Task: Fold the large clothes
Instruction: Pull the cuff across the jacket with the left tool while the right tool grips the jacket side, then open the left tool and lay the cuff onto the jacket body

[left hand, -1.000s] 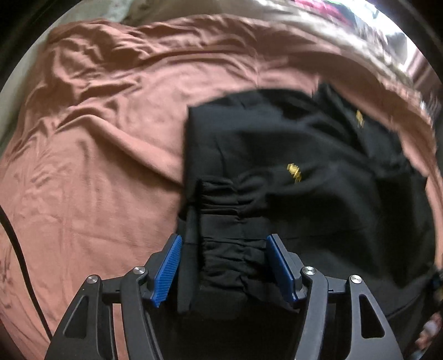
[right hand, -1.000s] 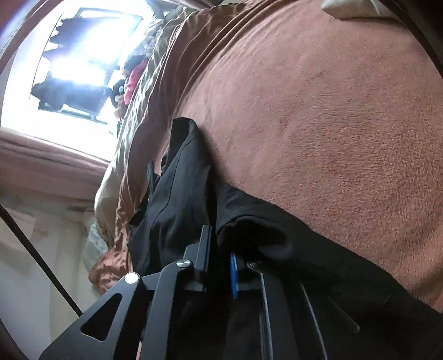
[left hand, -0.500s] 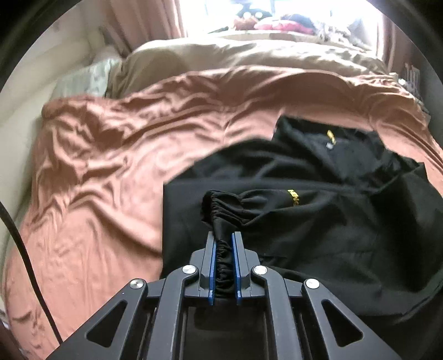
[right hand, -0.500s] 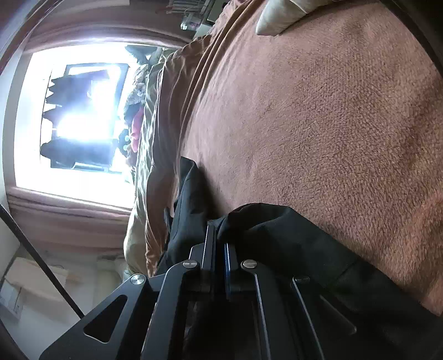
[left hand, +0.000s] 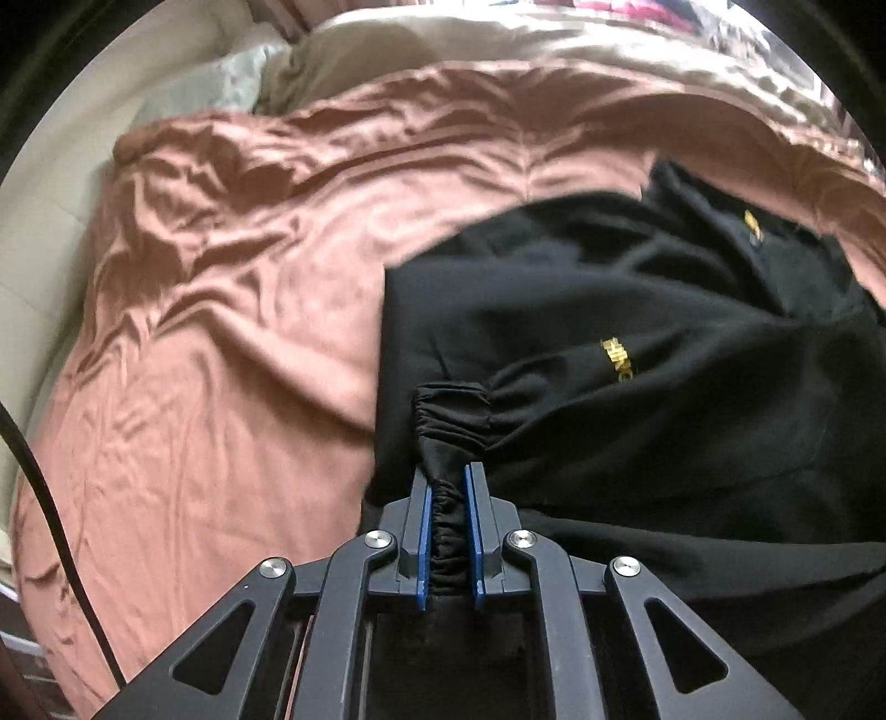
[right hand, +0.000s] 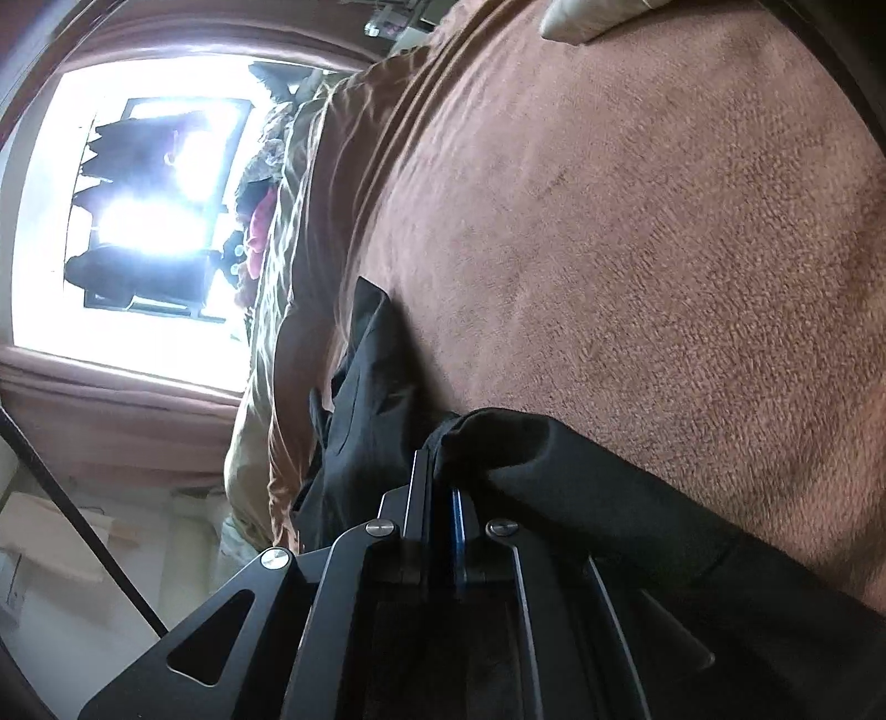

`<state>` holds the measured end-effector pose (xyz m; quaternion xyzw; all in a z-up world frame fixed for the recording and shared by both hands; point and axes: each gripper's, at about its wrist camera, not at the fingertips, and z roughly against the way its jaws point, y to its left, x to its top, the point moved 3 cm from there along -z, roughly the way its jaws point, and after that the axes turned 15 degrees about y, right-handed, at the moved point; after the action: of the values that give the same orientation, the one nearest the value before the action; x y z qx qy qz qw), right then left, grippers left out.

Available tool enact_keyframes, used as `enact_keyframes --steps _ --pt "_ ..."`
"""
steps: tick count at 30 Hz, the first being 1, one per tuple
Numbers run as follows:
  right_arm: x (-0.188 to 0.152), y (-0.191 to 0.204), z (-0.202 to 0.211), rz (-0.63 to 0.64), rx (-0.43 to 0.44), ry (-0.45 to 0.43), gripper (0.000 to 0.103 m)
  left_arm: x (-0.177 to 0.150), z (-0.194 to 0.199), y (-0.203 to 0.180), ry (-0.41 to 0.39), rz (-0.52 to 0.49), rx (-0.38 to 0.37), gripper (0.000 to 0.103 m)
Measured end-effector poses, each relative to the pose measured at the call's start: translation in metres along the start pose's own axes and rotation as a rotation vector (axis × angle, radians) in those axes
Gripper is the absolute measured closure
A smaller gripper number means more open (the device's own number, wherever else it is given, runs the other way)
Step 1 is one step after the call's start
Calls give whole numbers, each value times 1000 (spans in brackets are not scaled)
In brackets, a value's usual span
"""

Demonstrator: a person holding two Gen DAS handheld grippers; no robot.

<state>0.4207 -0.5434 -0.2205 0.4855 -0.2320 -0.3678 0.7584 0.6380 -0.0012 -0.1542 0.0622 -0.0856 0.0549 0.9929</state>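
A large black jacket (left hand: 637, 310) with small yellow lettering lies partly folded on a brown bed cover (left hand: 232, 310). My left gripper (left hand: 447, 487) is shut on the jacket's gathered elastic cuff (left hand: 451, 415), which bunches up between the blue pads. In the right wrist view, rolled on its side, my right gripper (right hand: 440, 487) is shut on a fold of the black jacket (right hand: 554, 459) lying on the brown cover (right hand: 637, 249). More of the jacket trails away behind the fingers.
Beige bedding (left hand: 498, 39) and a pale pillow (left hand: 221, 83) lie at the far side of the bed. A bright window (right hand: 138, 221) with curtains is beyond the bed. A black cable (left hand: 50, 498) runs down the left edge.
My left gripper closed from open onto the cuff a second ago and has since lifted it slightly. The right gripper stays shut on the fabric and its view has rolled and shifted.
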Motion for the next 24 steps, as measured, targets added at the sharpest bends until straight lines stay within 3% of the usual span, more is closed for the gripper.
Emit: enact_keyframes --steps 6,8,9,10,11,13,16,21,24 --pt "-9 25 14 9 -32 53 97 -1 26 17 -15 0 -18 74" --pt "-11 36 17 37 -21 60 74 0 37 23 -38 4 10 65" --pt "-15 43 19 57 -4 67 55 0 41 24 -51 7 18 56" --pt "-18 49 21 72 9 71 49 0 49 25 -72 8 28 52" --pt "-21 53 23 83 12 75 49 0 57 26 -95 12 39 46" --pt "-25 60 27 114 15 64 49 1 72 21 -141 15 33 44" --pt "-21 67 28 181 31 23 49 4 86 -6 -166 -34 -75 44" --pt "-5 59 17 227 38 -8 56 5 90 -89 -165 -187 -162 44" --pt "-4 41 0 189 -25 10 57 5 86 -142 -155 -256 -192 44"
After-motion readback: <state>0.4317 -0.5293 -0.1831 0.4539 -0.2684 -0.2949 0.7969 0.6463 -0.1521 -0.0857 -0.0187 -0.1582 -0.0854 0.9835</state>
